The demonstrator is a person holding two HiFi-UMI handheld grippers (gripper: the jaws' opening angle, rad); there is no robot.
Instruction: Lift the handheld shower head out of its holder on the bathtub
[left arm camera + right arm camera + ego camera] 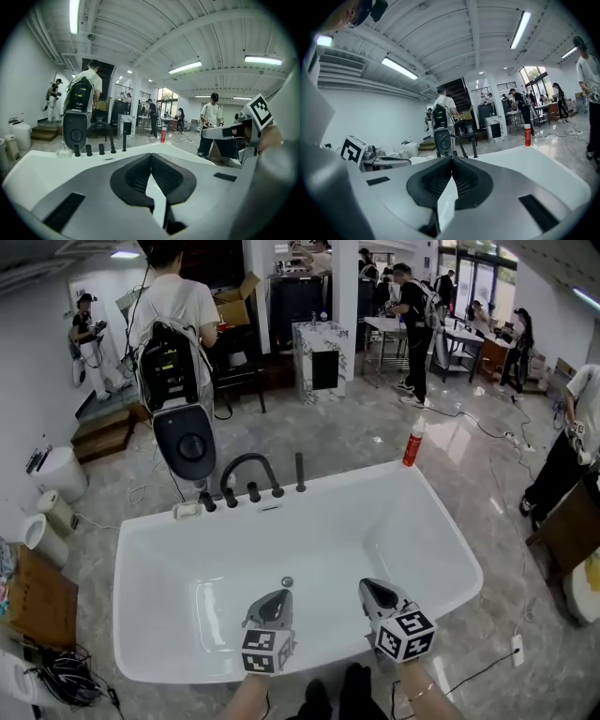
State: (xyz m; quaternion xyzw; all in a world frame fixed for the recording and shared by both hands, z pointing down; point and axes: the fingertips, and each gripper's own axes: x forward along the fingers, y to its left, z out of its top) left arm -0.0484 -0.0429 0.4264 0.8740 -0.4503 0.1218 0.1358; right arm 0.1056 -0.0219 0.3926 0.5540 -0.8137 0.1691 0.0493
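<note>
The slim black handheld shower head sits unlifted on the white bathtub rim, well apart from the closed, empty left tongs and right tongs.

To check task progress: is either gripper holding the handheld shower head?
No, the handheld shower head stands upright on the bathtub rim, far from the left gripper and right gripper.

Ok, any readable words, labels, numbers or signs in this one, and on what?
No legible text anywhere.
Red bottle: label too small to read.
Marker cubes: black-and-white square patterns only, no letters.
Cardboard box: blurred, nothing readable.
</note>
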